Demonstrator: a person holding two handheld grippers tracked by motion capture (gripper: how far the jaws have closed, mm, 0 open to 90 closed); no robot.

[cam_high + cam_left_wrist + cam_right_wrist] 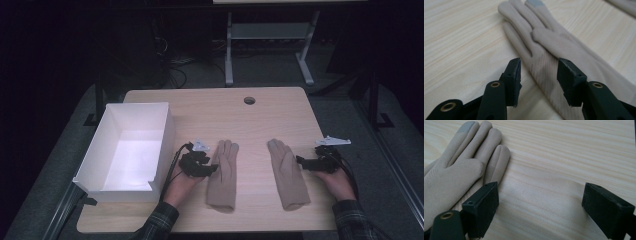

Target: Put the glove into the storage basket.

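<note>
Two gloves lie flat on the worktop (260, 107), side by side, well apart: left glove (222, 175), right glove (287, 172). Box (125, 150) sits at the worktop's left edge. Left gripper (212, 169) between box and left glove; right gripper (300, 160) just right of right glove.

The counter (260, 115) is a light wood-grain top with a round cable hole (249, 100) near its far edge. A white open box (131, 150) sits at its left side. Two beige gloves lie flat, fingers pointing away: the left glove (223, 175) beside the box, the right glove (288, 174) apart from it.
</note>
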